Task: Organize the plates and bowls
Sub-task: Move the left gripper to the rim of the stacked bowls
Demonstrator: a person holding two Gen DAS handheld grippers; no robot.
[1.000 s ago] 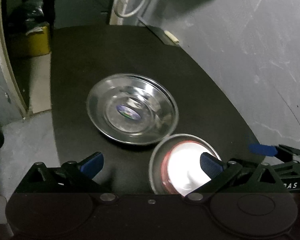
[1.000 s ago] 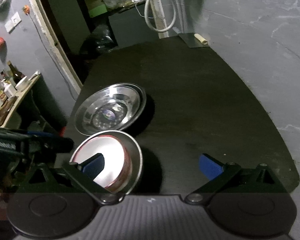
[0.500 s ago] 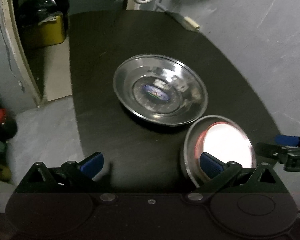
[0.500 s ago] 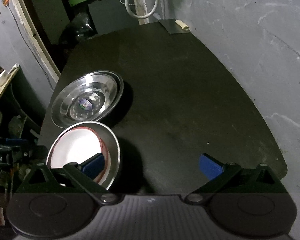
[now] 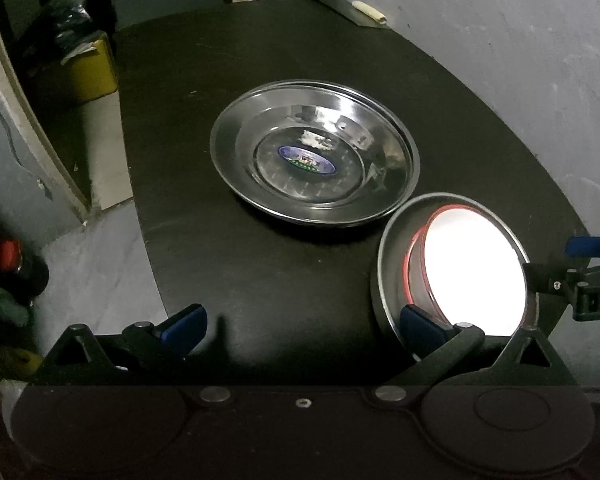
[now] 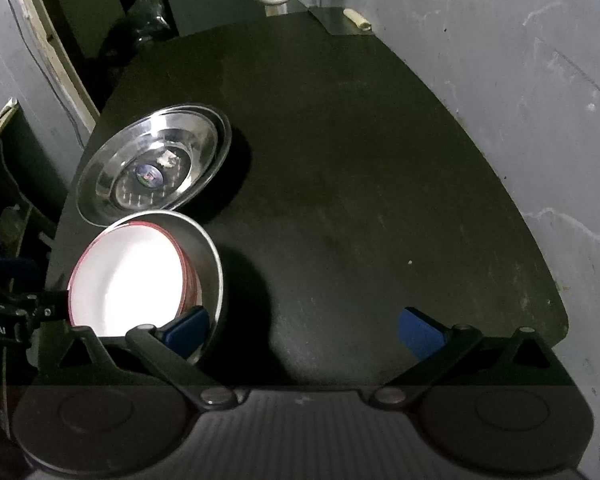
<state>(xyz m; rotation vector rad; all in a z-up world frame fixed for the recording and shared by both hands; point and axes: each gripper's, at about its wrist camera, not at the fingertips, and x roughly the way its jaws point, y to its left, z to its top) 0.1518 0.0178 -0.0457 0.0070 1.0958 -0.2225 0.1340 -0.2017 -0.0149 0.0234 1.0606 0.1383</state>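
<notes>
A stack of shiny steel plates [image 5: 312,152] [image 6: 152,164] with a blue sticker in the middle lies on the black table [image 5: 260,272]. Just in front of it stands a steel bowl [image 5: 384,264] [image 6: 208,256] with a white, red-rimmed bowl [image 5: 468,268] [image 6: 132,284] nested inside. My left gripper [image 5: 302,324] is open, and its right finger overlaps the steel bowl's near rim. My right gripper [image 6: 304,328] is open too, its left finger in front of the same bowl's rim. Each gripper shows at the edge of the other's view.
A grey wall [image 5: 520,60] runs along the table's right side. At the far corner lie a metal sheet and a cream roll [image 5: 368,10]. A yellow bin [image 5: 88,68] and the floor lie past the left edge. The table's right half [image 6: 360,200] is bare.
Both wrist views have shifted, so the plates now sit nearer the middle of the left wrist view. The plates and the nested bowls have stayed put. Both grippers remain open.
</notes>
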